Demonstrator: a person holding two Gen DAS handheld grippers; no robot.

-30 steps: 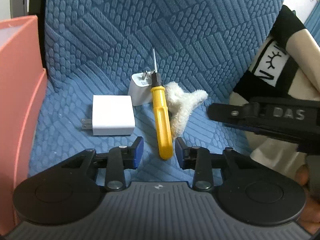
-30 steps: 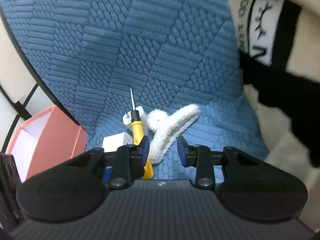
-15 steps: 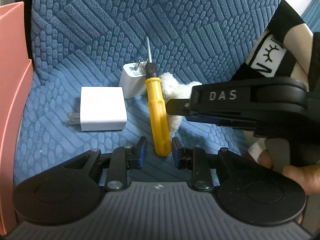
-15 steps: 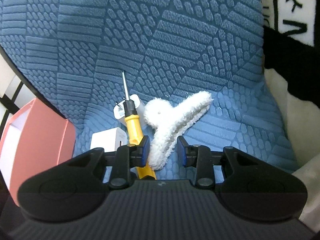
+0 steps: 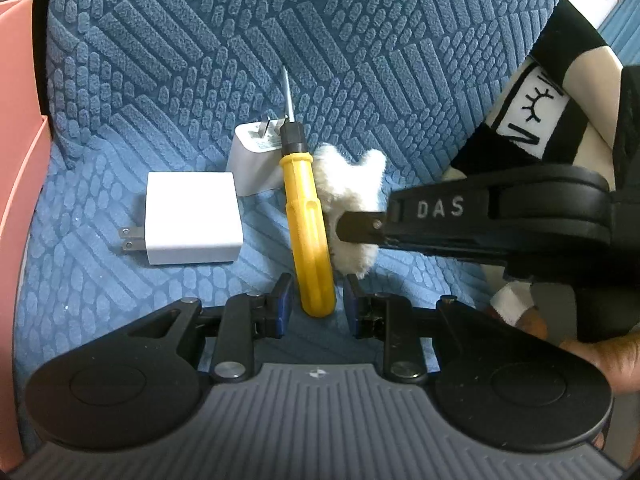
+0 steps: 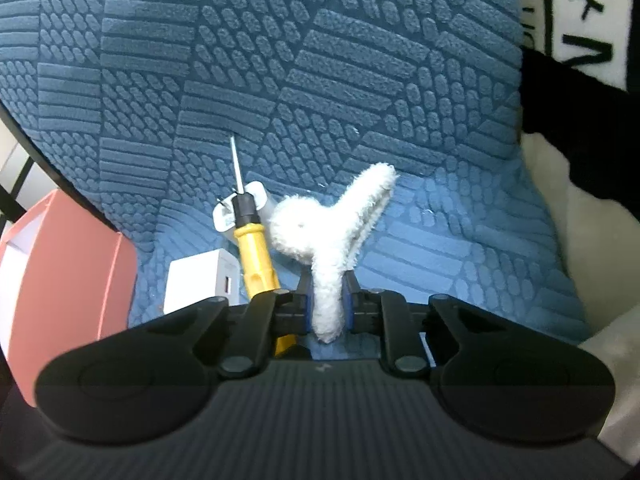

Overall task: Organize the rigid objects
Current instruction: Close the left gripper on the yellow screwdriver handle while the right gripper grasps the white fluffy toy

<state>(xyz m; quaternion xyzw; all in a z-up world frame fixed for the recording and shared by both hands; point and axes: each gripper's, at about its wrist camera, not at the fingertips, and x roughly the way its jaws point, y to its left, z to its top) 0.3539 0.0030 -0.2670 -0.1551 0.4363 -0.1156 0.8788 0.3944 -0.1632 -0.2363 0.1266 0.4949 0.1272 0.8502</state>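
Observation:
A yellow-handled screwdriver (image 5: 306,232) lies on the blue seat cushion, tip pointing away; it also shows in the right wrist view (image 6: 256,254). My left gripper (image 5: 314,306) is open with the handle's near end between its fingers. A fluffy white hair claw clip (image 6: 332,236) lies right of the screwdriver; it also shows in the left wrist view (image 5: 352,200). My right gripper (image 6: 328,312) is shut on the clip's near handle. Its black body (image 5: 480,216) reaches in from the right. A white charger block (image 5: 192,218) and a smaller white plug (image 5: 256,160) lie to the left.
A pink box (image 5: 16,160) stands at the left edge, also in the right wrist view (image 6: 68,272). A black-and-cream pillow (image 5: 540,112) rests at the right. The blue seat back (image 5: 280,32) rises behind the objects.
My right gripper moved forward and closed on the white clip's handle. My left gripper moved closer, so the screwdriver handle's end now lies between its fingers.

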